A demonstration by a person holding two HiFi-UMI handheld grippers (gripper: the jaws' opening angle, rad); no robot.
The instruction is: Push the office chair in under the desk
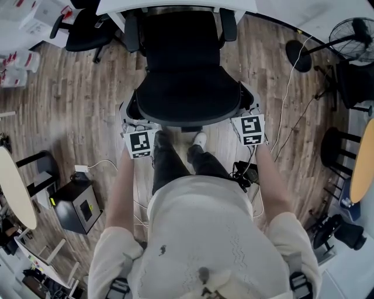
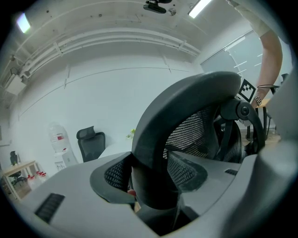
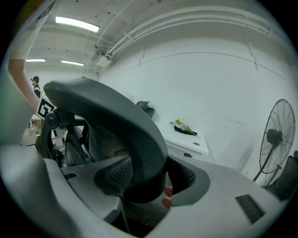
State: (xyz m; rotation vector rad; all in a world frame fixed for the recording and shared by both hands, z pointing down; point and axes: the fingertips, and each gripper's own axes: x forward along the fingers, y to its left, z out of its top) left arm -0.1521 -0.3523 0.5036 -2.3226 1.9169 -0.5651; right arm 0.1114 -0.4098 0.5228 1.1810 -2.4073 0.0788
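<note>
Before the white surface (image 1: 175, 4) | black mesh-backed office chair (image 1: 187, 70) stood on the wooden floor (image 1: 76, 99), seat front at the surface's edge | left claw (image 2: 149, 181) pinched the backrest's rim | right claw (image 3: 151, 179) pinched the opposite rim

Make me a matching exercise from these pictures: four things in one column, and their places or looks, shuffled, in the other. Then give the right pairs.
1. office chair
2. desk
3. fan
4. box

A. dark, at the left side of the person
B. white, beyond the chair
C. on a stand at the far right
D. mesh-backed, directly in front of the person

Pairs: 1-D, 2-B, 3-C, 4-A
</note>
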